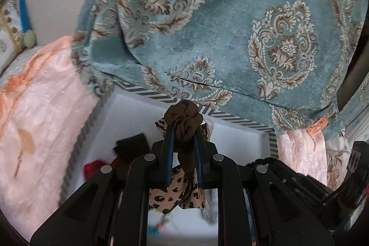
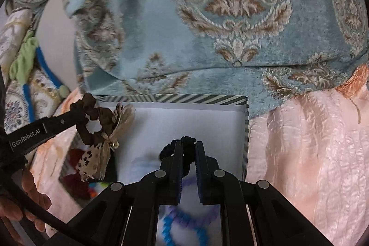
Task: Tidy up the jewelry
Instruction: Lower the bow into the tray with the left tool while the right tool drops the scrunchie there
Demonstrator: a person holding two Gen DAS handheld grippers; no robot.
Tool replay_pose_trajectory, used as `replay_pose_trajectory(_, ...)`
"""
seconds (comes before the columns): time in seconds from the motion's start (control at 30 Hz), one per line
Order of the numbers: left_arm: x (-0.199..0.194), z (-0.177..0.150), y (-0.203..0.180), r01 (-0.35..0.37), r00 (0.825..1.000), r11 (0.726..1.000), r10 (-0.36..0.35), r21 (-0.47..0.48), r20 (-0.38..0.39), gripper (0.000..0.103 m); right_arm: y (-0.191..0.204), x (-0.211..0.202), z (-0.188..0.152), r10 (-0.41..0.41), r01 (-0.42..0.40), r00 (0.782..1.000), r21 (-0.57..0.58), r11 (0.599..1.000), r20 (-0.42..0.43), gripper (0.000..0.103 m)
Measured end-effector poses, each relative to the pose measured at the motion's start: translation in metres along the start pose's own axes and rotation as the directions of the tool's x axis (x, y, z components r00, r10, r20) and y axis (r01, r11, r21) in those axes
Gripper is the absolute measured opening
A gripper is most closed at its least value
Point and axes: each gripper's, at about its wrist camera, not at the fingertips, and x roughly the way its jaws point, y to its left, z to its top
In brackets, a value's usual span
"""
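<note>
The left tool [image 1: 184, 130] gripped a brown scrunchie [image 1: 184, 117] with a leopard-print bow, held above the striped-rim box [image 1: 242, 122]. Only the right wrist view showed that tool from the side — "GenRobot.AI" was printed on its finger [image 2: 34, 135]. The right tool [image 2: 188, 145] was clamped on a black scrunchie [image 2: 188, 146] over the box's middle; blurred blue and purple beads [image 2: 184, 223] lay below. A teal damask blanket [image 2: 207, 27] overhung the box's far edge.

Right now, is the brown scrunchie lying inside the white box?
No, the brown scrunchie hangs in the air, pinched by the left gripper above the white box.
</note>
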Motion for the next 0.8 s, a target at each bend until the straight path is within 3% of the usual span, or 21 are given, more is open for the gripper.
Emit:
replay_pose_trajectory(0.27, 0.04, -0.007, 0.005, -0.038, 0.998, 0.999, 0.038, 0.006, -0.05, 0.016, -0.016, 0.033, 0.0, -0.068, 0.068, 0.996, -0.001, 0.998, -0.055, 0.009)
replay_pose_trajectory(0.33, 0.042, -0.009, 0.008, -0.035, 0.997, 0.999, 0.035, -0.003, -0.065, 0.026, -0.019, 0.033, -0.001, -0.082, 0.082, 0.995, -0.001, 0.997, -0.051, 0.014)
replay_pose_trajectory(0.4, 0.041, -0.011, 0.01, -0.04, 0.997, 0.999, 0.039, -0.005, -0.067, 0.044, -0.022, 0.029, -0.002, -0.077, 0.077, 0.996, 0.01, 0.997, -0.042, 0.019)
replay_pose_trajectory(0.8, -0.001, -0.031, 0.005, -0.07, 0.997, 0.996, 0.071, 0.062, -0.024, 0.052, -0.015, -0.019, -0.028, -0.044, 0.044, 0.999, 0.006, 0.999, 0.002, 0.034)
